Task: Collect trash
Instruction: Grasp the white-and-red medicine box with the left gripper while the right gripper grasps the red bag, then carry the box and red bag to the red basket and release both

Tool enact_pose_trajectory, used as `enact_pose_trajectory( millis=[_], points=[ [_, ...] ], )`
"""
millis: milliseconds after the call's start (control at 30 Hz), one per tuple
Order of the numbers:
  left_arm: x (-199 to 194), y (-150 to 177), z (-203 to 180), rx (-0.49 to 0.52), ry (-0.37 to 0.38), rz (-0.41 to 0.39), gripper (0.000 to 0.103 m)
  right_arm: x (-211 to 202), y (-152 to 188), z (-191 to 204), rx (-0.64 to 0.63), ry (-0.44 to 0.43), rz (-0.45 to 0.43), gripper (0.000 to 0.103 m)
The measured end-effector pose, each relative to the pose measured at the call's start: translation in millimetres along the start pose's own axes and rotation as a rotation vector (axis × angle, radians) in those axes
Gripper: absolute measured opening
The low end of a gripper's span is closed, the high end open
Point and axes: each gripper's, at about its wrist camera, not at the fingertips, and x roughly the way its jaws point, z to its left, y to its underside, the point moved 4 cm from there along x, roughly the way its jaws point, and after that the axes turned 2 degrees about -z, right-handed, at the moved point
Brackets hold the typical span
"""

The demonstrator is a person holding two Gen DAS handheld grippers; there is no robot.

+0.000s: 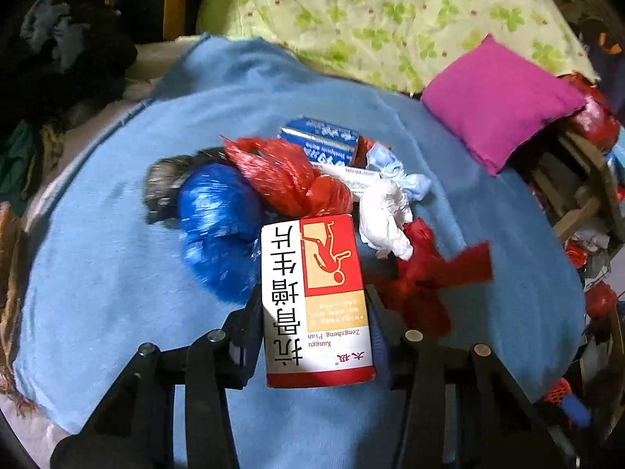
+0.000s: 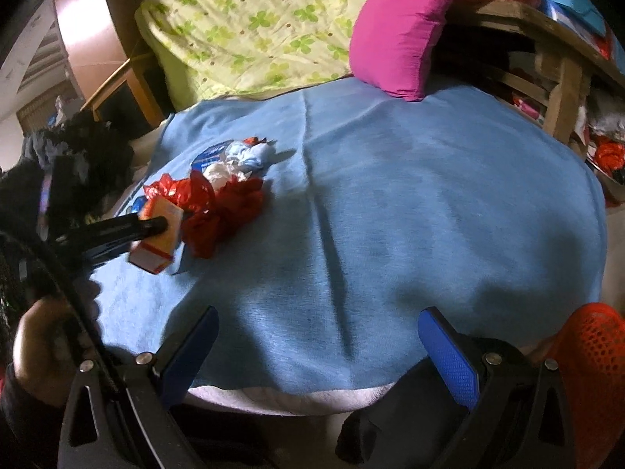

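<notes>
My left gripper is shut on a red and white medicine box and holds it just above the blue blanket. Behind the box lies a trash pile: a blue plastic bag, a red plastic bag, crumpled white tissue, a second red bag and a blue and white carton. In the right wrist view the left gripper holds the box beside the pile. My right gripper is open and empty over the blanket's near edge.
A magenta pillow and a green flowered quilt lie at the back. A wooden shelf with clutter stands at the right. An orange mesh basket is at the lower right. Dark clothes lie at the left.
</notes>
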Motion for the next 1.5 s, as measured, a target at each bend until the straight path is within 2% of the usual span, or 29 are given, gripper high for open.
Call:
enact_pose_trajectory(
  millis=[133, 267, 400, 533, 600, 633, 667, 767, 800, 867, 933, 1167, 1500],
  points=[
    [-24, 12, 18, -0.019, -0.005, -0.089, 0.049, 15, -11, 21, -0.032, -0.027, 0.02, 0.103],
    [-34, 16, 44, -0.065, -0.059, -0.172, 0.049, 37, -31, 52, -0.074, -0.073, 0.031, 0.103],
    [-32, 15, 66, -0.111, -0.114, -0.201, 0.049, 64, -49, 81, -0.096, -0.085, 0.049, 0.103],
    [-22, 18, 83, -0.147, -0.133, -0.174, 0.049, 101, -63, 101, -0.102, -0.077, 0.09, 0.102],
    [-18, 18, 88, -0.167, -0.131, -0.161, 0.049, 118, -67, 107, -0.105, -0.053, 0.104, 0.094],
    [-17, 18, 89, -0.171, -0.125, -0.16, 0.049, 124, -69, 109, -0.105, -0.033, 0.106, 0.078],
    [-20, 21, 90, -0.167, -0.123, -0.161, 0.049, 131, -70, 110, -0.102, -0.016, 0.114, 0.068],
    [-19, 22, 87, -0.15, -0.12, -0.16, 0.049, 154, -66, 111, -0.085, -0.01, 0.182, 0.065],
    [-19, 22, 86, -0.146, -0.119, -0.16, 0.049, 159, -63, 111, -0.09, -0.007, 0.189, 0.057],
    [-20, 23, 84, -0.134, -0.122, -0.164, 0.049, 157, -61, 109, -0.111, 0.019, 0.157, 0.037],
    [-21, 24, 83, -0.126, -0.127, -0.169, 0.049, 151, -60, 103, -0.087, -0.013, 0.155, 0.028],
    [-27, 24, 66, -0.077, -0.126, -0.177, 0.049, 108, -60, 67, -0.061, -0.012, 0.087, 0.027],
    [-49, 17, -6, 0.063, -0.037, -0.191, 0.049, 20, -57, -18, 0.059, 0.029, -0.045, 0.027]
  ],
)
